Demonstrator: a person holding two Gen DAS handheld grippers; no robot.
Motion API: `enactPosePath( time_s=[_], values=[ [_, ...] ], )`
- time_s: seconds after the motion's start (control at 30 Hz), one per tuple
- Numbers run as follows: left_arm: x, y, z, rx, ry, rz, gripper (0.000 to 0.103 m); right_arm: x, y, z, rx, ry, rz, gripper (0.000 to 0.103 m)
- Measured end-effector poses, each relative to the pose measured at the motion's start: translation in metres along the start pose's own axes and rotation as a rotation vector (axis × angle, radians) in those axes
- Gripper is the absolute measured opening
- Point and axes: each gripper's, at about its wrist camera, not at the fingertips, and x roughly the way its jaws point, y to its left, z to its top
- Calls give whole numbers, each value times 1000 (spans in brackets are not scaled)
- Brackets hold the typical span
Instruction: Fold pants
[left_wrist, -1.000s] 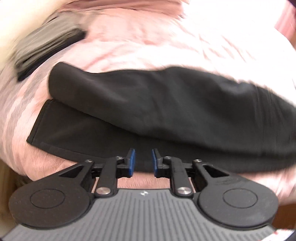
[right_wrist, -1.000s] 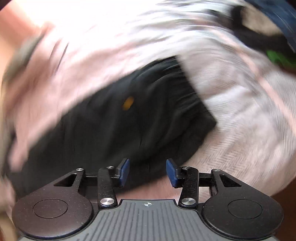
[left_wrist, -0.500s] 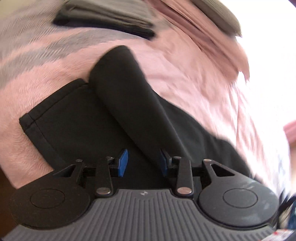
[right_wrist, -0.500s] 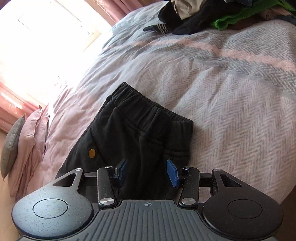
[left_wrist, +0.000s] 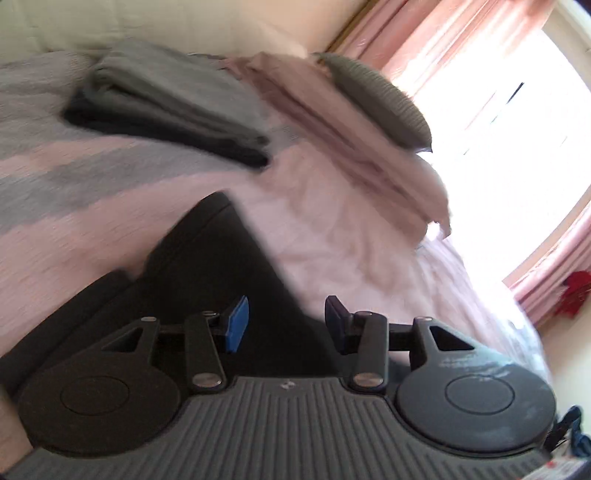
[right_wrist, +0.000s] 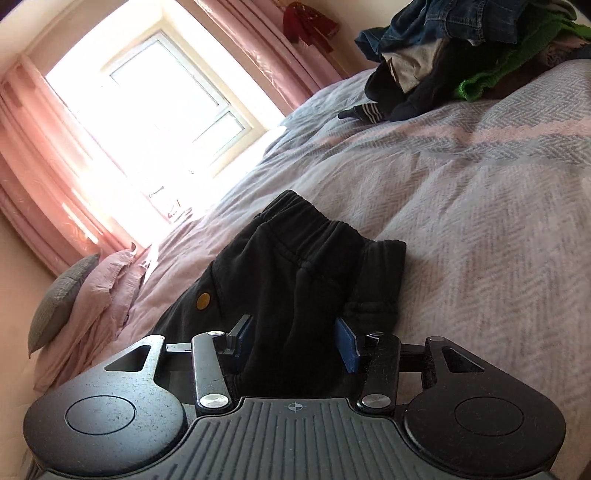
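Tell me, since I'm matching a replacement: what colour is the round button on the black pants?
Orange-yellow button, clearest in the right wrist view, on the pants.

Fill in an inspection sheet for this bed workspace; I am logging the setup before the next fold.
Surface: bed cover, grey and pink bands, rumpled near the window.
Job's things: black pants lying on the cover, waistband away from the right camera.
Clutter: unsorted clothes heap; folded grey stack; pillows.
Grippers: left gripper open over the pants; right gripper open, with pants fabric between its fingers.
Cables: nothing seen.
Surroundings: bright window, pink curtains, red item hanging by the curtain.
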Motion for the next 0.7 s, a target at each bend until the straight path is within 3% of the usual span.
enactPosePath(
  time_s=[0.1,0.27,0.33,0.43,0.47,0.5,0.57,0.67,0.7],
  values=[
    [-11,26,-12,-53,67,38,39,-23,-3,-6,31,5,9,45],
    [6,50,-13,-240,54,14,39,-32,-2,6,58,12,-19,47],
    [19,51,-12,-254,38,12,39,-31,-3,11,73,7,18,47],
    [30,43,-14,-239,32,57,34,-27,-5,19,48,1,-2,47],
    [30,39,-15,-226,23,75,27,-25,-7,21,51,4,-6,47],
    [28,36,-14,-211,17,93,0,-24,-10,23,58,4,-8,47],
    [10,28,-9,-192,-13,117,0,-21,-14,28,68,5,-8,47],
    [-47,12,0,-78,-159,81,1,-22,-16,37,57,6,25,47],
    [-62,12,0,-69,-171,75,2,-24,-16,40,52,7,44,47]
  ],
)
